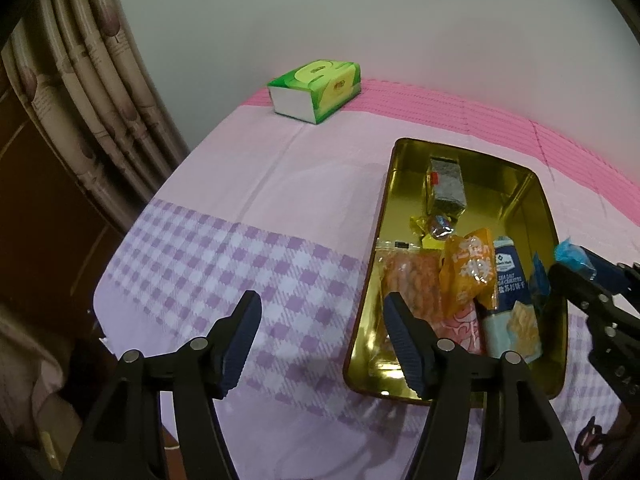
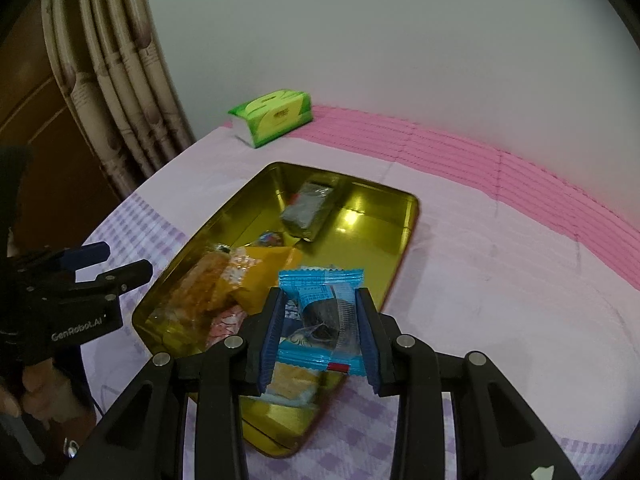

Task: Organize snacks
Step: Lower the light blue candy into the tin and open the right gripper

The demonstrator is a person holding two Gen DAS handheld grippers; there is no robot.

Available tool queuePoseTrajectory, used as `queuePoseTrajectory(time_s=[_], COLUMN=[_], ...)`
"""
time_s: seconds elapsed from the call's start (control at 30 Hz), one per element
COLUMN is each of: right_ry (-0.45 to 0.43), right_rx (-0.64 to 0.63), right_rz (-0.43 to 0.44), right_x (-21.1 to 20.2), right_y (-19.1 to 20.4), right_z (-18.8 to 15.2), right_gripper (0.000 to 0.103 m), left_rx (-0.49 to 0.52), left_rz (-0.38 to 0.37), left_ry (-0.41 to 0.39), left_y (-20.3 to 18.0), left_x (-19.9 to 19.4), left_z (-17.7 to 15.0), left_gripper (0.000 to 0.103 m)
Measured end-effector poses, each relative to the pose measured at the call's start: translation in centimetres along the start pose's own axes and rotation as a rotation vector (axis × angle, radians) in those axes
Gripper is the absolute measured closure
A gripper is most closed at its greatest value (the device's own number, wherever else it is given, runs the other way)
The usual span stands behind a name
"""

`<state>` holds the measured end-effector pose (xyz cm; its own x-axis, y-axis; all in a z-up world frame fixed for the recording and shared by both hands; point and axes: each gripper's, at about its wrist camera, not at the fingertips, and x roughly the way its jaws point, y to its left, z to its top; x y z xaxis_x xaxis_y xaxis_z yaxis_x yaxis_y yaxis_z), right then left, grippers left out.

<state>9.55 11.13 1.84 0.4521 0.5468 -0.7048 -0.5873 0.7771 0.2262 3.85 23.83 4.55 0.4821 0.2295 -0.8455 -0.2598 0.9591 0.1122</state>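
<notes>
Clamped between the blue-padded jaws of the right gripper (image 2: 320, 330) is a blue snack packet (image 2: 320, 316), its clear window showing something dark inside; it is held just above the near end of a gold tin tray (image 2: 404, 240). From the left wrist view the same packet (image 1: 572, 254) shows at the tray's right rim (image 1: 550, 216), held in the right gripper (image 1: 576, 264).

Left gripper (image 1: 322, 344) hangs with its jaws spread wide and nothing between them, one finger over the checked cloth, the other over the tray's left edge.

Inside the tray lie several snacks. At the far end sits a grey wrapped bar (image 1: 446, 188), apart from the rest. Nearer, a small yellow candy (image 1: 434, 228), an orange bag (image 1: 468, 270), a clear pack of orange-coloured pieces (image 1: 408, 284), a pink pack (image 1: 466, 330) and a sea salt cracker pack (image 1: 510, 300) crowd together, overlapping.

Under the tray is a pink and lilac checked tablecloth (image 1: 224, 256) covering the surface. A green tissue pack (image 1: 316, 88) rests at the far edge near the wall, well apart from the tray, with a curtain (image 1: 92, 92) to the left.
</notes>
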Motion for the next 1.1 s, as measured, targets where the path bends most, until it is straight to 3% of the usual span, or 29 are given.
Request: queuePoseTrajectory(time_s=[0.67, 0.97, 1.1], right_ry=[0.059, 0.065, 0.062], right_rx=[-0.012, 0.002, 0.013], right_rz=[-0.069, -0.071, -0.068], right_x=[4.9, 5.2, 4.9], right_y=[0.4, 0.3, 0.2], right_z=[1.2, 1.0, 0.9], right_gripper=[0.07, 0.067, 0.057], left_rx=[-0.001, 0.008, 0.017], left_rz=[-0.004, -0.01, -0.007], left_ry=[0.028, 0.038, 0.038], left_y=[0.8, 0.5, 0.3], left_x=[0.0, 0.1, 0.2], left_z=[-1.4, -1.5, -1.6], left_gripper=[0.038, 0.038, 0.038])
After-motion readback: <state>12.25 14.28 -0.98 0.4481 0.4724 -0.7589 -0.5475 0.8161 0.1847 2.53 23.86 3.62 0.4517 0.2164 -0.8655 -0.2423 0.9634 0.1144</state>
